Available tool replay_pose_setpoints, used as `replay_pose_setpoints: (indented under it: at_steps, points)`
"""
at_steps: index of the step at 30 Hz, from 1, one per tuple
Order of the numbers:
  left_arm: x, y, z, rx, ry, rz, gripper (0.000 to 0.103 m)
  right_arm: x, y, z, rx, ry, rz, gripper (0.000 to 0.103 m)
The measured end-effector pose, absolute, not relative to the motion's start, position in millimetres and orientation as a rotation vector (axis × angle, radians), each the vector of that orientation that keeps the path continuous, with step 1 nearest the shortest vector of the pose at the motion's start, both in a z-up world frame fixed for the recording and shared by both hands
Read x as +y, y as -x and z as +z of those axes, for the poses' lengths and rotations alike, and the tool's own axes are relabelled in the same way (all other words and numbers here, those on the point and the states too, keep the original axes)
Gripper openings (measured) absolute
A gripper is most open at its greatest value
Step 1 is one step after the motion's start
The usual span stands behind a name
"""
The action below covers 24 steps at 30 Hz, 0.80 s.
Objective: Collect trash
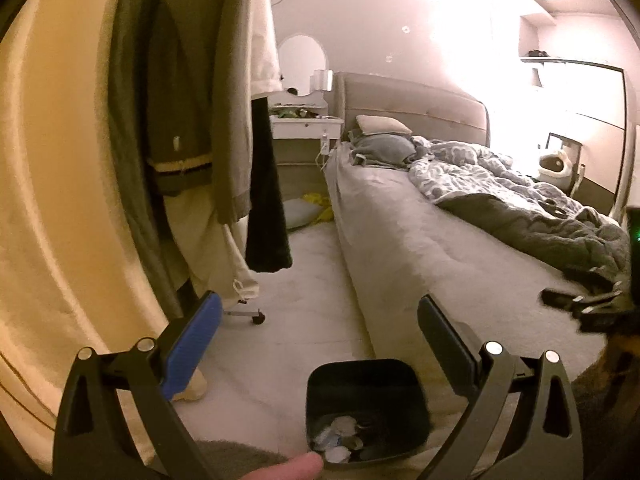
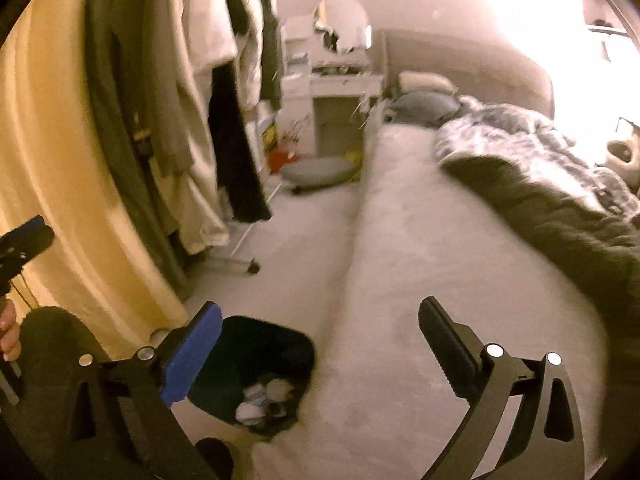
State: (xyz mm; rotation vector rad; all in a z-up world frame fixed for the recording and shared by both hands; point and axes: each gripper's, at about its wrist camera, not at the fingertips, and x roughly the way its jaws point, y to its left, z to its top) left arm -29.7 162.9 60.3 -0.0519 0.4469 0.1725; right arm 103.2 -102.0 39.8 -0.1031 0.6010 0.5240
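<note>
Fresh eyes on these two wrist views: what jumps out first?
The unmade bed fills the right half of both views, its grey duvet rumpled toward the far side. Low in the foreground, a dark trash bin sits on the pale carpet beside the bed, with crumpled white scraps in its bottom. On the left, clothes hang on a rolling rack in front of a cream curtain; both tools stand open and empty.

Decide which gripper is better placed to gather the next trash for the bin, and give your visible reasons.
Both grippers are open and empty, so it is close. Probably the left gripper: it faces the floor beside the bed, where yellow litter lies. The right gripper points over the mattress. The bin sits just below both.
</note>
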Motion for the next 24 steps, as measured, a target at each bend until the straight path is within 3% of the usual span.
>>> replay_pose_setpoints:
  at_steps: [9, 24]
  points:
    - [133, 25, 64, 0.469, 0.027, 0.103, 0.1, -204, -57, 69, 0.486, 0.069, 0.396, 0.1]
    - [104, 28, 55, 0.47, 0.02, 0.089, 0.1, -284, -26, 42, 0.506, -0.025, 0.344, 0.1]
